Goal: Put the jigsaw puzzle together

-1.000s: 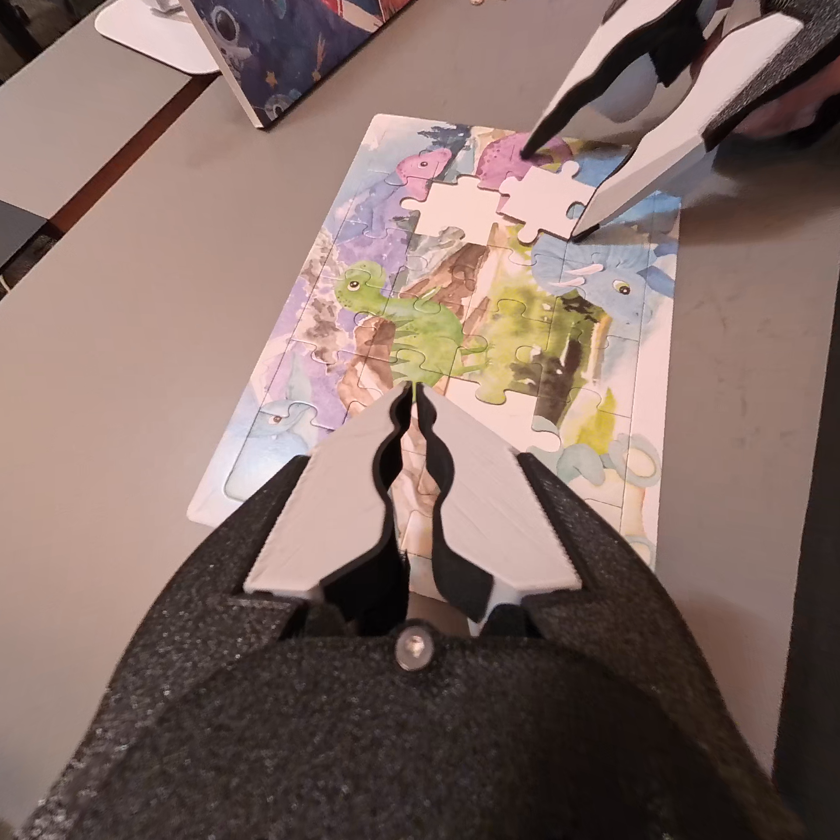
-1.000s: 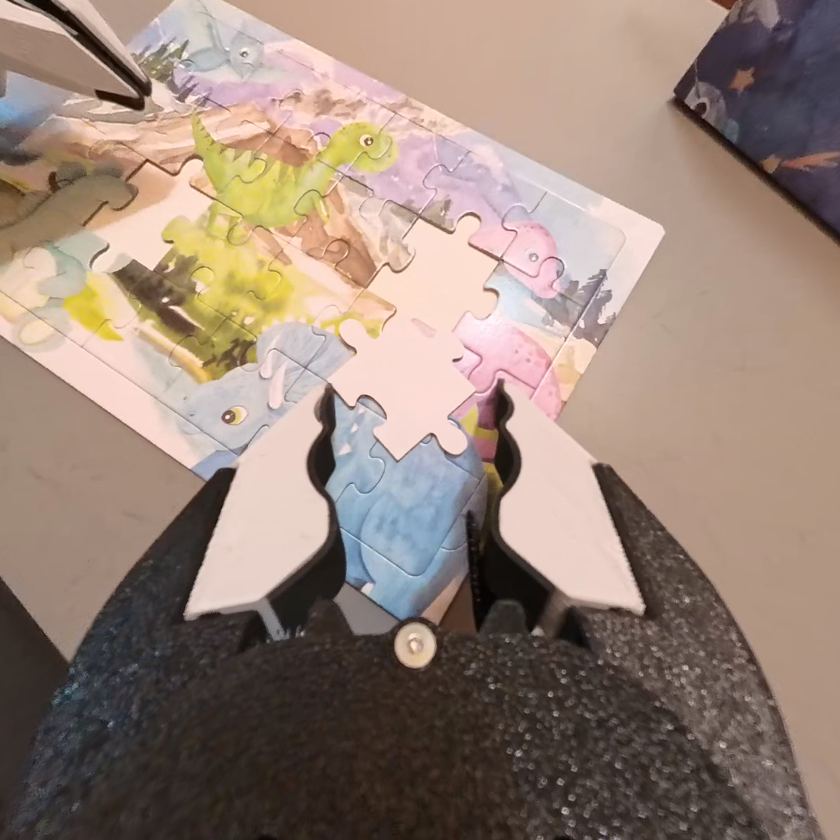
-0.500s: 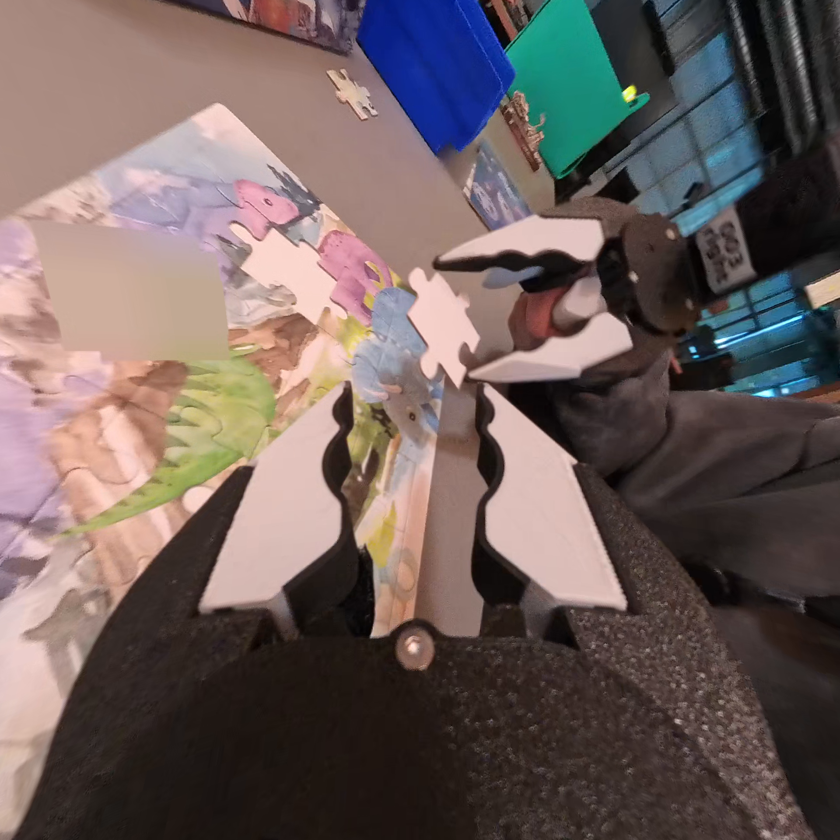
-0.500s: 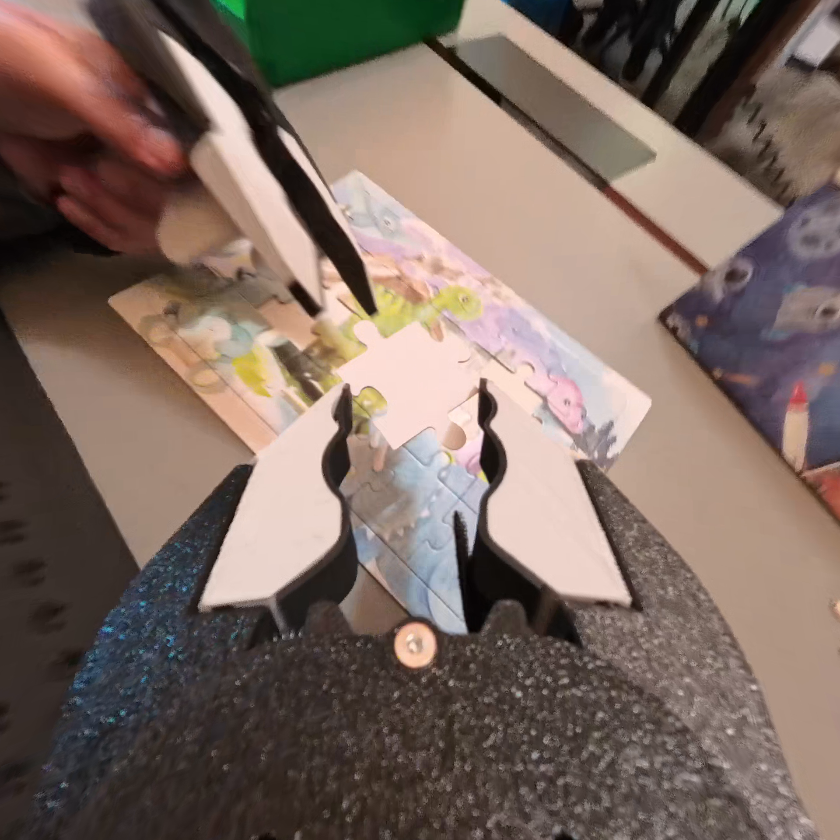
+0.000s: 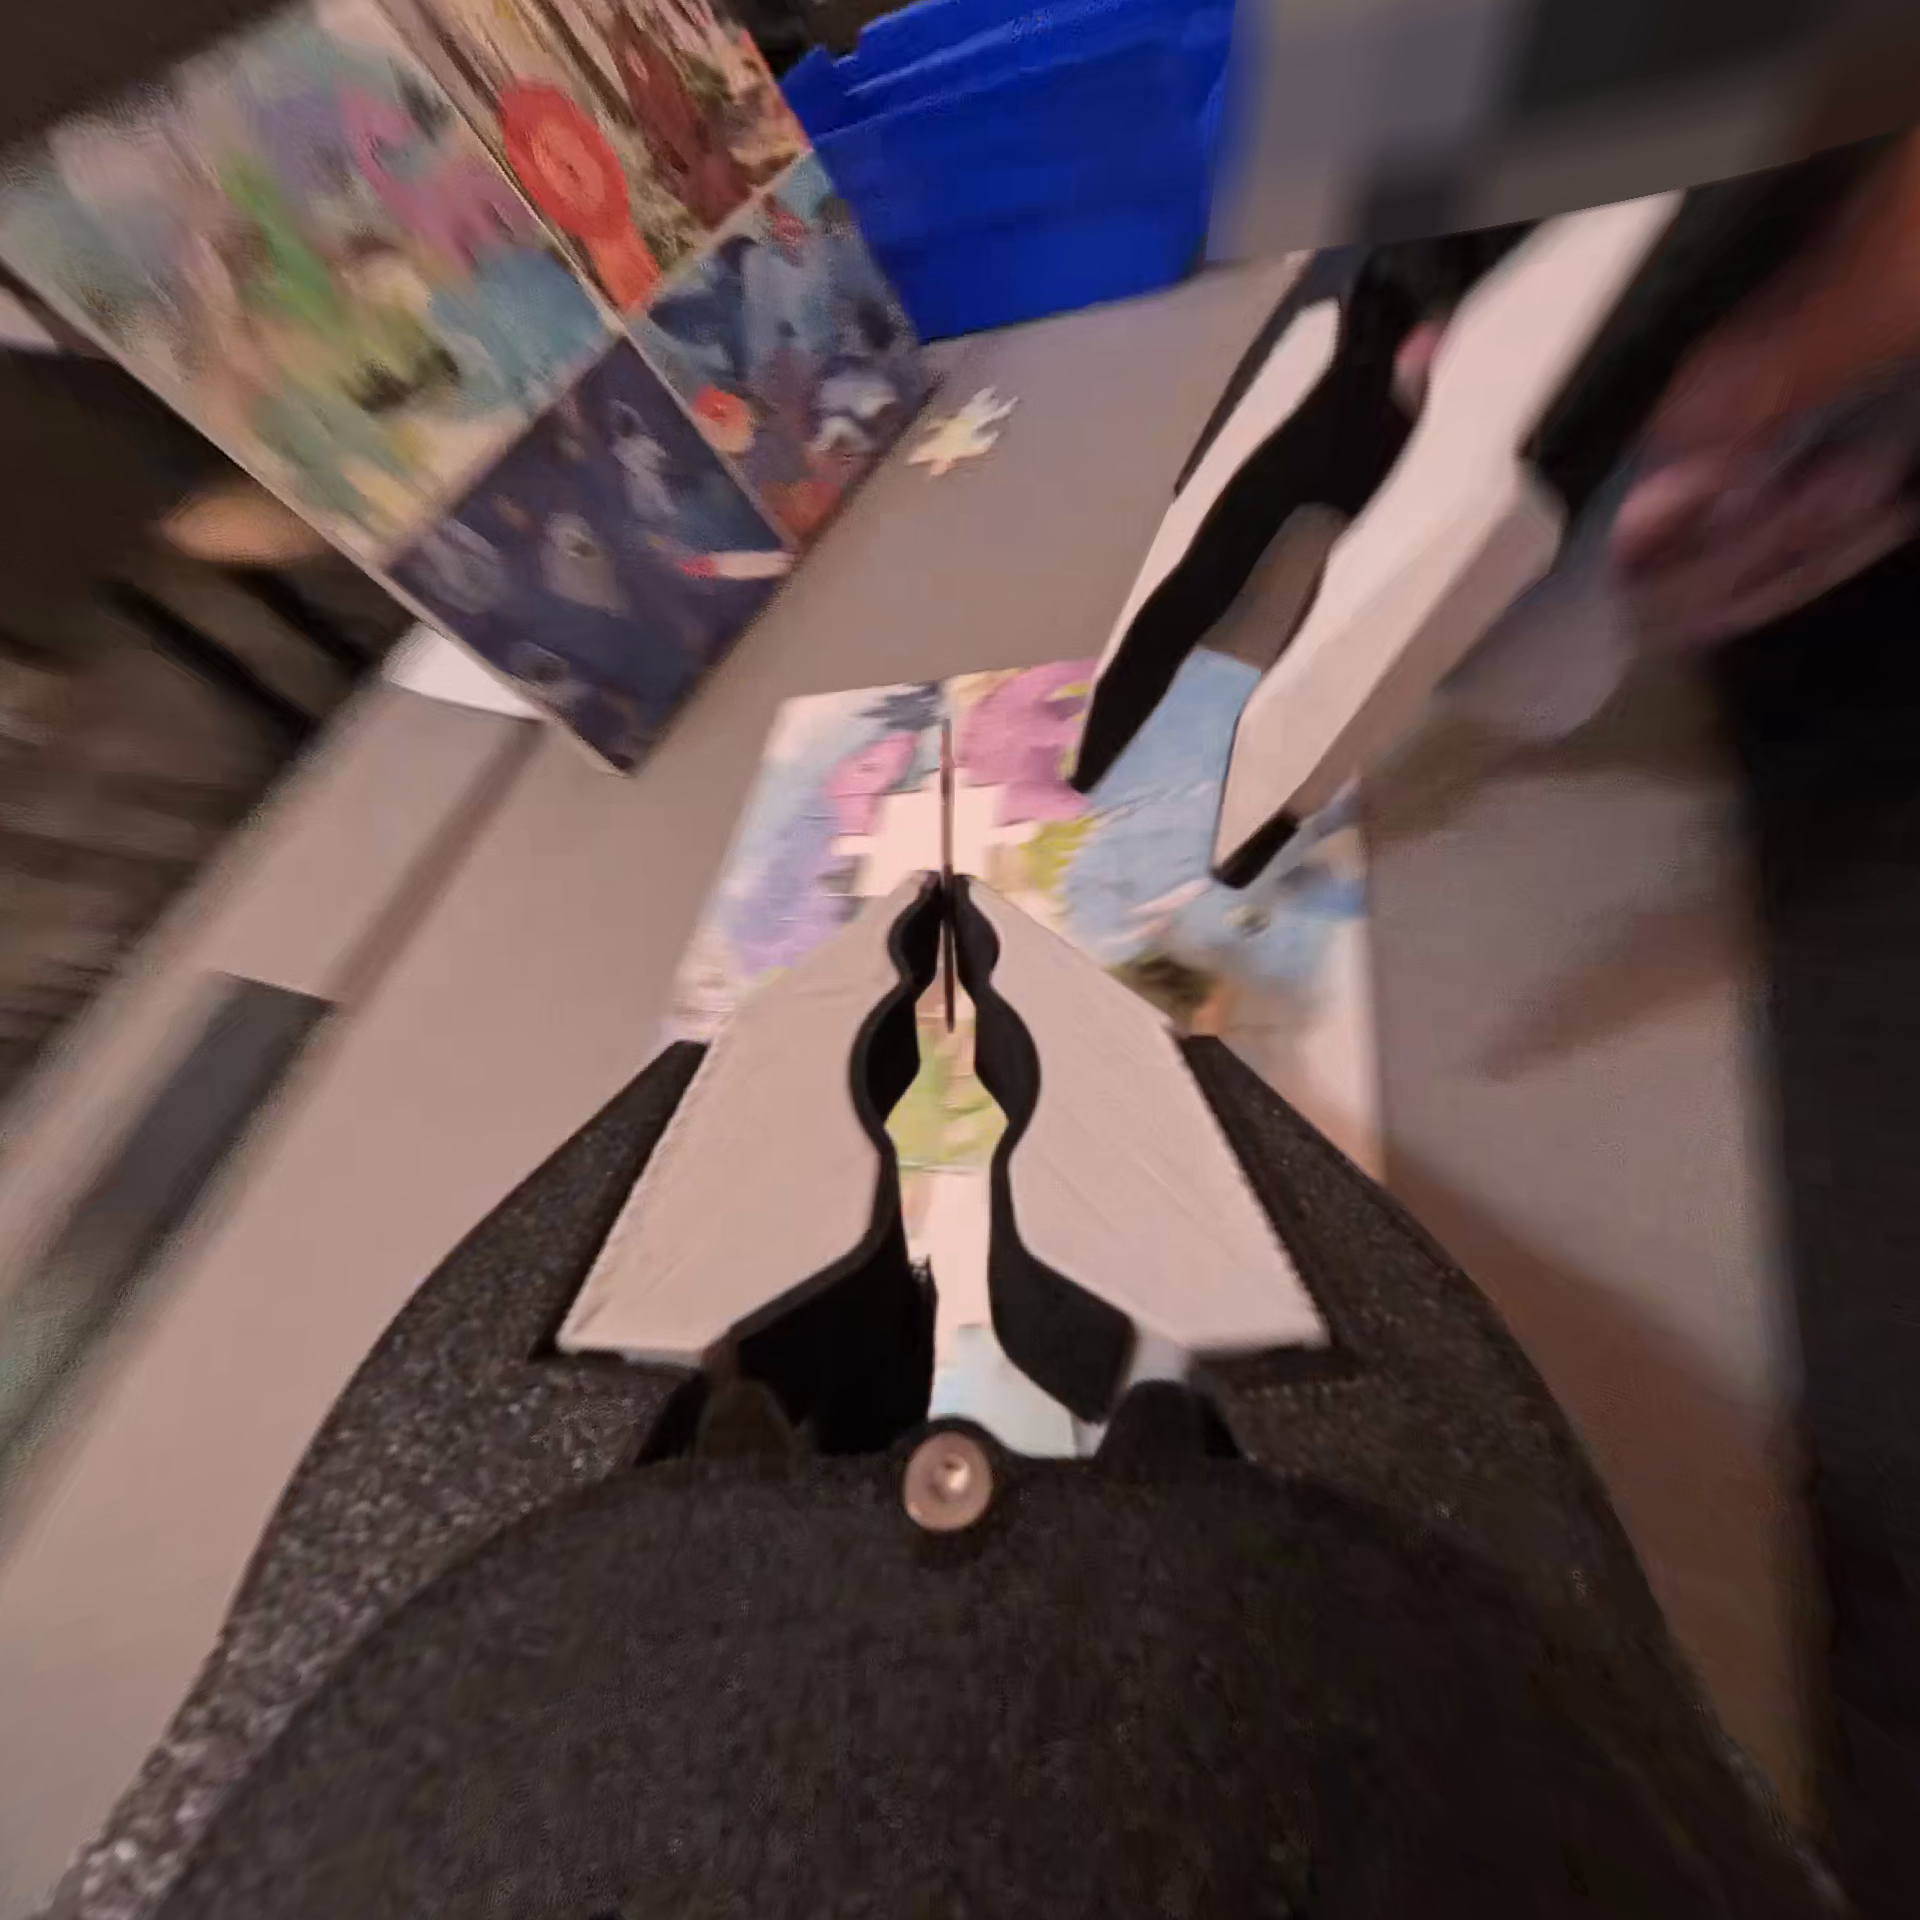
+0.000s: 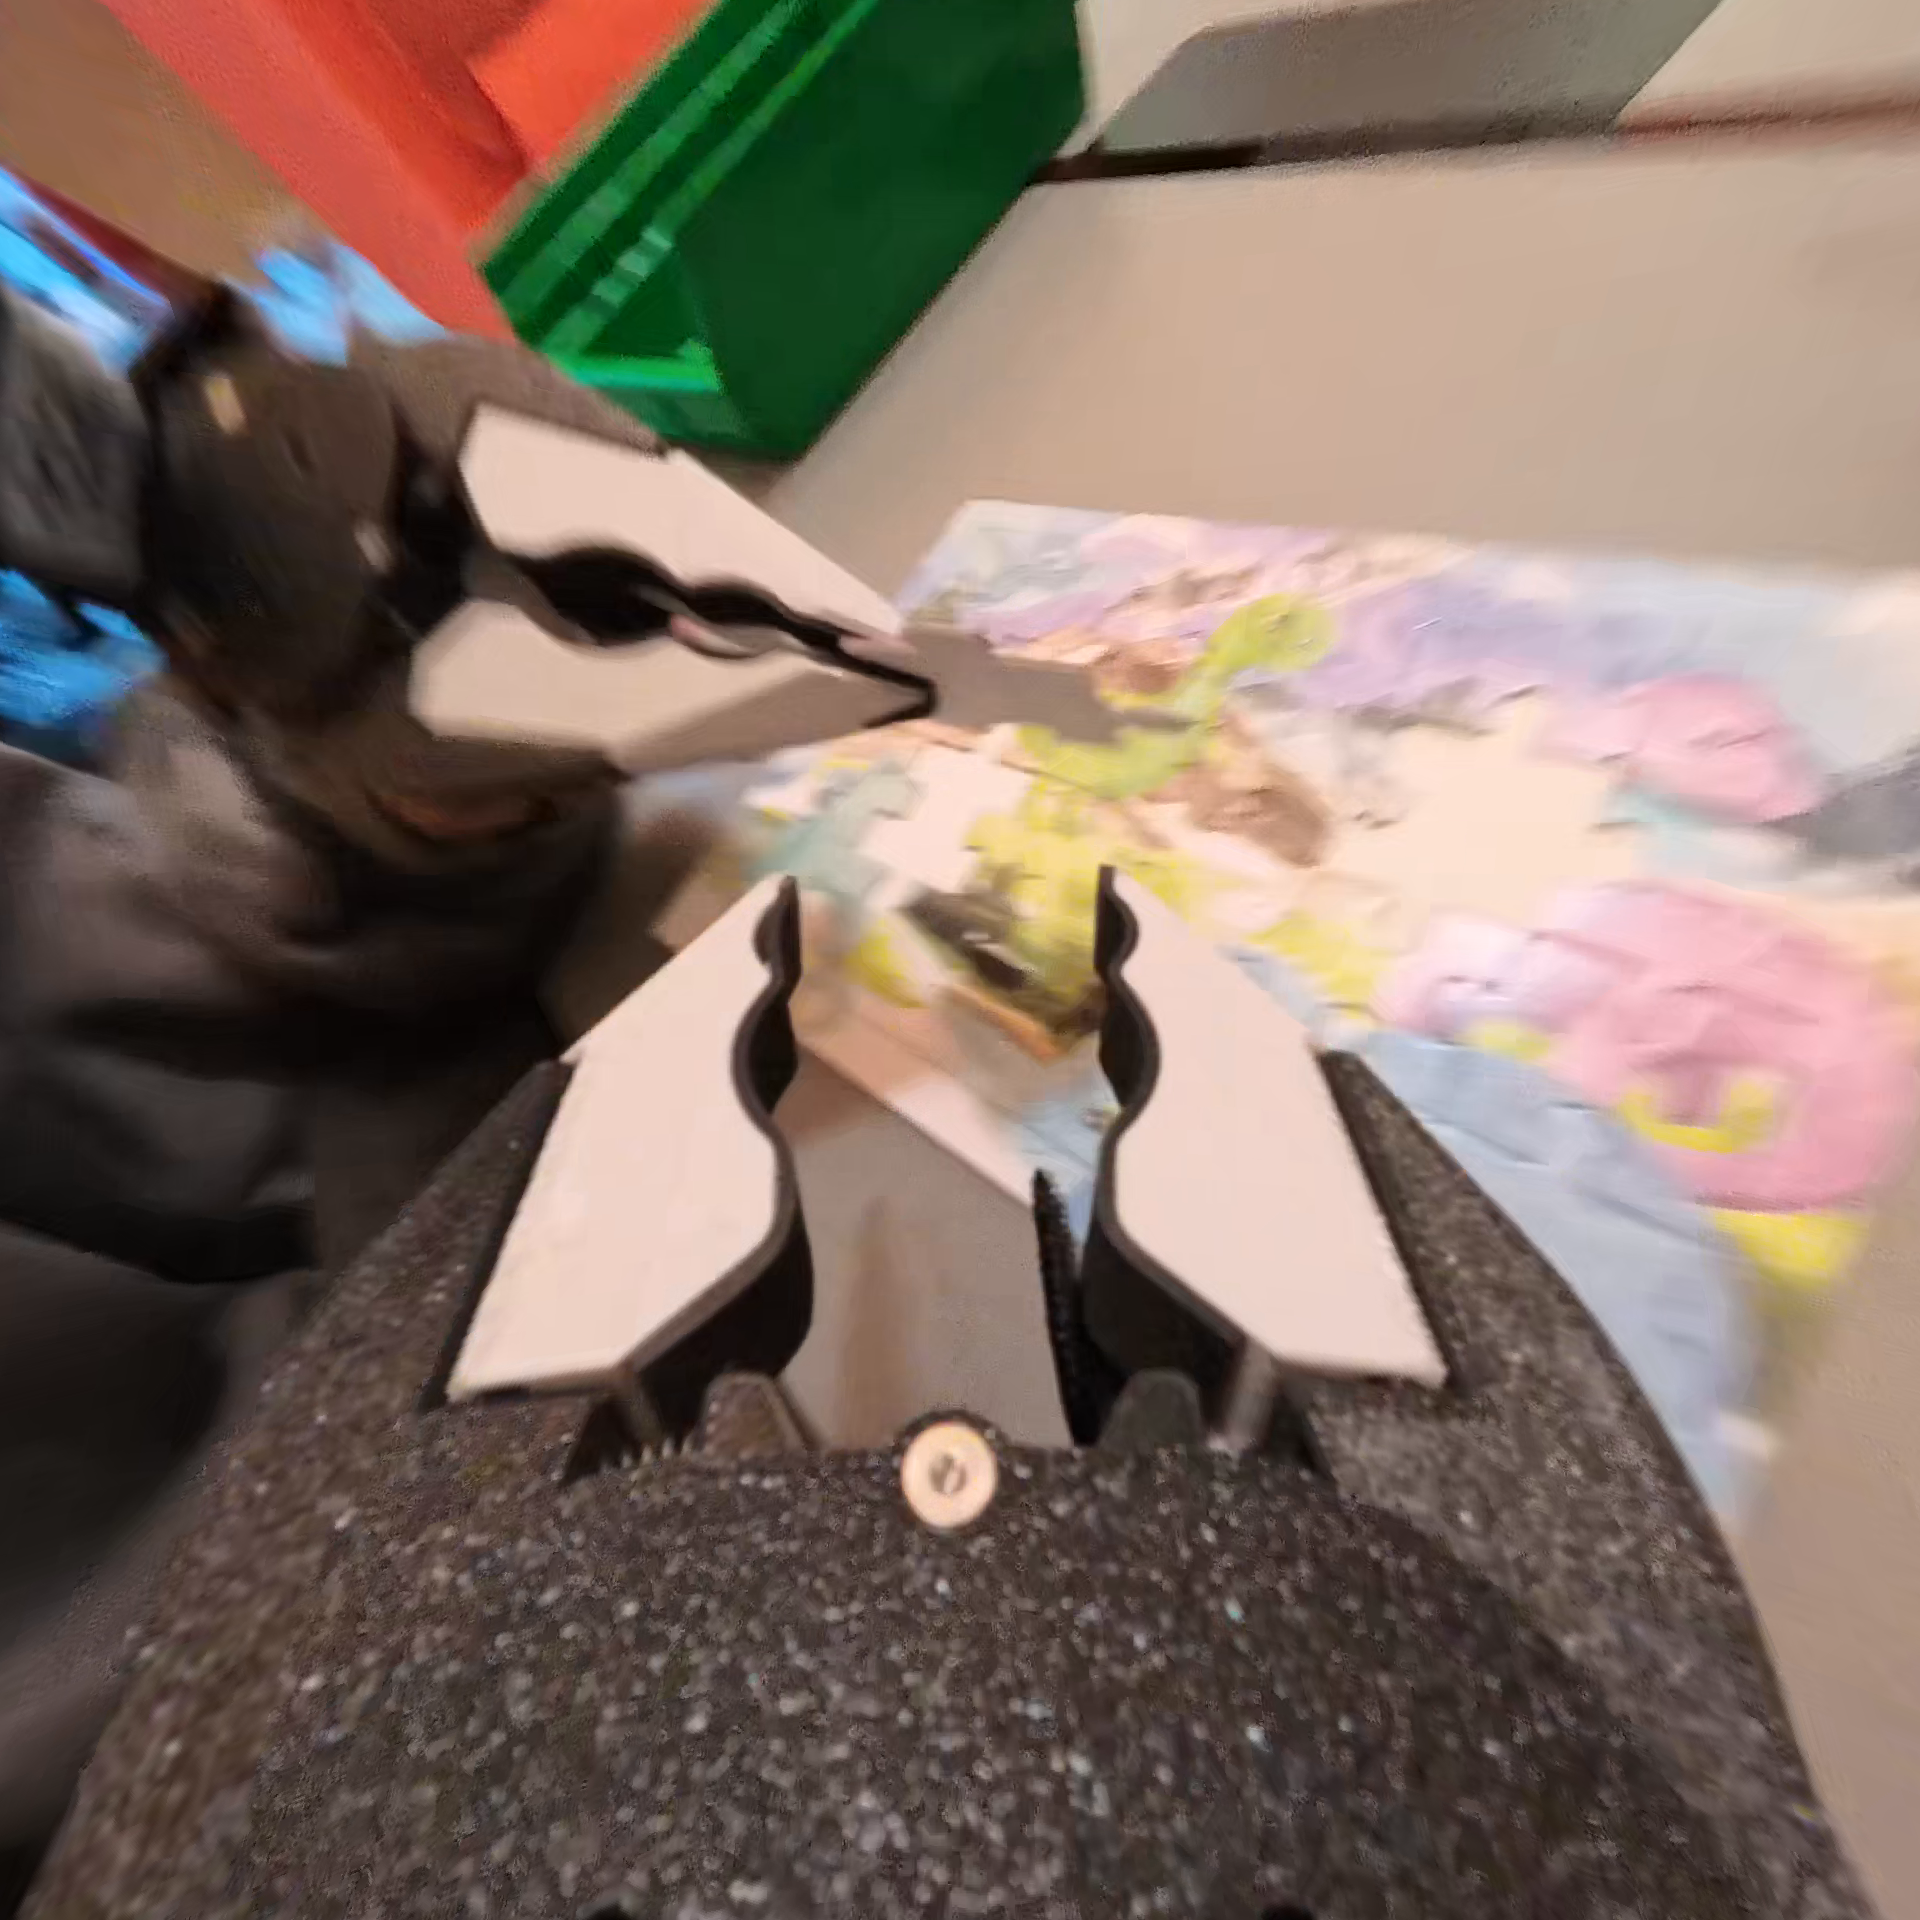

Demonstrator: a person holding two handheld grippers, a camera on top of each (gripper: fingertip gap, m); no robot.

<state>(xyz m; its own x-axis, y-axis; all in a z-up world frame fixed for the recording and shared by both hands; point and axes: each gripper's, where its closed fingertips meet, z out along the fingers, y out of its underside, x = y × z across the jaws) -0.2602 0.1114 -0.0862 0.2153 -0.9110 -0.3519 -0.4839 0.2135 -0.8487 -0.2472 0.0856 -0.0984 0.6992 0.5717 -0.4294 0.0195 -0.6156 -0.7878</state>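
Note:
The dinosaur jigsaw puzzle (image 5: pixel 821 831) lies flat on the grey table, with a white empty slot (image 5: pixel 899 831) near its far end. My left gripper (image 5: pixel 943 883) is shut on a thin puzzle piece (image 5: pixel 945 790), seen edge-on above the slot. The right wrist view shows the same gripper (image 6: pixel 914 691) at the left, pinching the piece (image 6: pixel 1023 691) by one edge, grey back towards that camera, above the puzzle (image 6: pixel 1507 727). My right gripper (image 6: pixel 945 894) is open and empty over the puzzle's near edge. It also shows at the upper right of the left wrist view (image 5: pixel 1169 821).
A picture-covered puzzle box (image 5: pixel 582 416) stands at the table's far left, with a blue bin (image 5: pixel 1018 177) behind it. A loose piece (image 5: pixel 961 426) lies on the table beyond the puzzle. A green bin (image 6: pixel 790 208) and an orange one (image 6: pixel 364 104) stand farther off. Both views are motion-blurred. Less than 4 cm separates the two grippers' tips.
The right gripper lifted the piece off the puzzle. The left gripper opened, then shut on it. The right gripper has let go and drawn back, open and empty.

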